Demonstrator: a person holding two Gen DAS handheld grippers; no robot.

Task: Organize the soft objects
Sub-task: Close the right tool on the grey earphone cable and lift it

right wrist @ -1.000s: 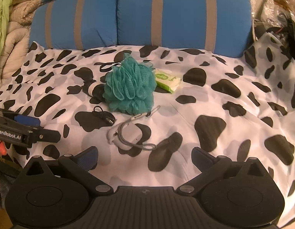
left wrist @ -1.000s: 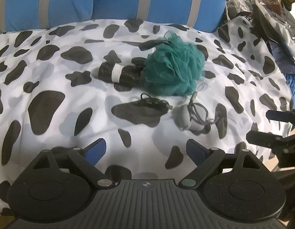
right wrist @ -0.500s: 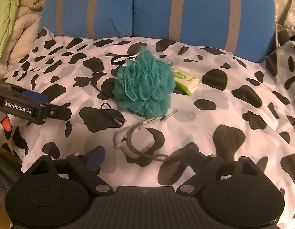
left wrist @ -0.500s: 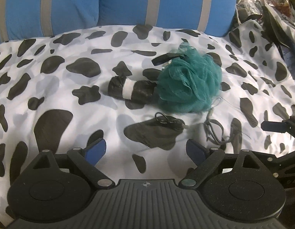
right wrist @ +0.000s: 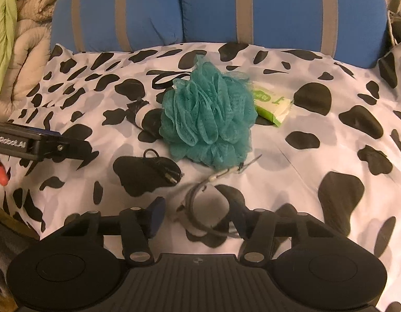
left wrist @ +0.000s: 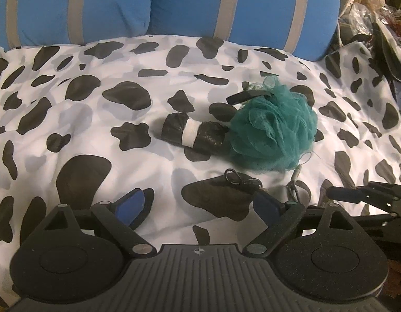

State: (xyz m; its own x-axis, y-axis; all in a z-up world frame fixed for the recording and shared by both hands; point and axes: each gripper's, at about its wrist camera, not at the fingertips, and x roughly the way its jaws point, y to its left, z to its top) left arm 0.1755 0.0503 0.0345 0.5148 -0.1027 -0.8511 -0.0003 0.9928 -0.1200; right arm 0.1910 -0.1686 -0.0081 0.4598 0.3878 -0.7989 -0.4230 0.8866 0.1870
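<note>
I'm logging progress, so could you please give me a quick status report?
Left gripper open, empty. Right gripper open, fingers straddling the grey pouch, not clamped. Teal loofah just beyond; black cord alongside, clear.

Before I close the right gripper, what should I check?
1. Right gripper open: ok, a finger stands on each side of the grey corded item.
2. Item centred between the fingers: not ok, it sits nearer the right finger.
3. Cord free of the teal pouf: cannot tell, its clip end reaches the pouf's base.
4. Black cable outside the grasp: ok, it lies apart, ahead and to the left.
5. Left gripper out of the way: ok, open and empty.
</note>
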